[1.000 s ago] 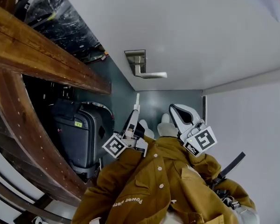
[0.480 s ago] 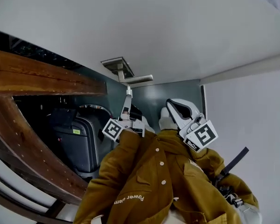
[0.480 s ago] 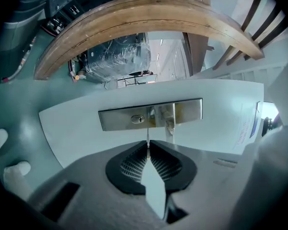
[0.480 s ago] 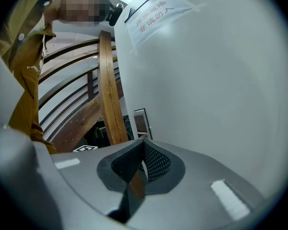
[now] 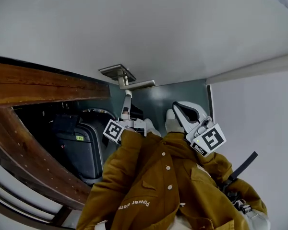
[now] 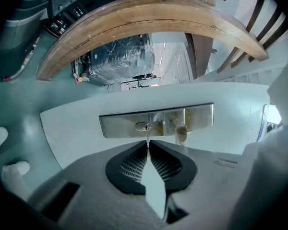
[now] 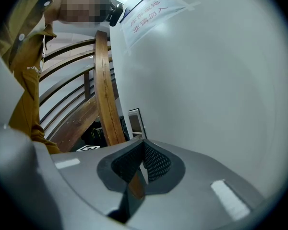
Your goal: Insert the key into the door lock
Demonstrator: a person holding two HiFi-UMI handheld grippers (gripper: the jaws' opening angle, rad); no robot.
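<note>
A silver lock plate (image 6: 156, 120) sits on the white door (image 5: 182, 28), with a small keyhole (image 6: 143, 126) left of the lever handle (image 6: 180, 131). My left gripper (image 6: 148, 146) is shut on a thin silver key (image 6: 147, 137). The key's tip lies just under the keyhole, and whether it touches is unclear. In the head view the left gripper (image 5: 126, 110) points the key (image 5: 128, 96) up at the lock plate (image 5: 116, 72) and the handle (image 5: 138, 84). My right gripper (image 5: 181, 110) hangs shut and empty to the right, away from the lock. In its own view the jaws (image 7: 143, 145) are closed near the door.
A curved wooden handrail (image 5: 43, 85) runs along the left, with a dark suitcase (image 5: 79, 150) below it. A white wall (image 5: 259, 123) meets the door at the right. A paper notice (image 7: 149, 13) is stuck on the door. A person's brown jacket sleeves (image 5: 153, 176) fill the lower middle.
The left gripper has carried the key up from below the handle to the lock plate. The right gripper has hardly moved.
</note>
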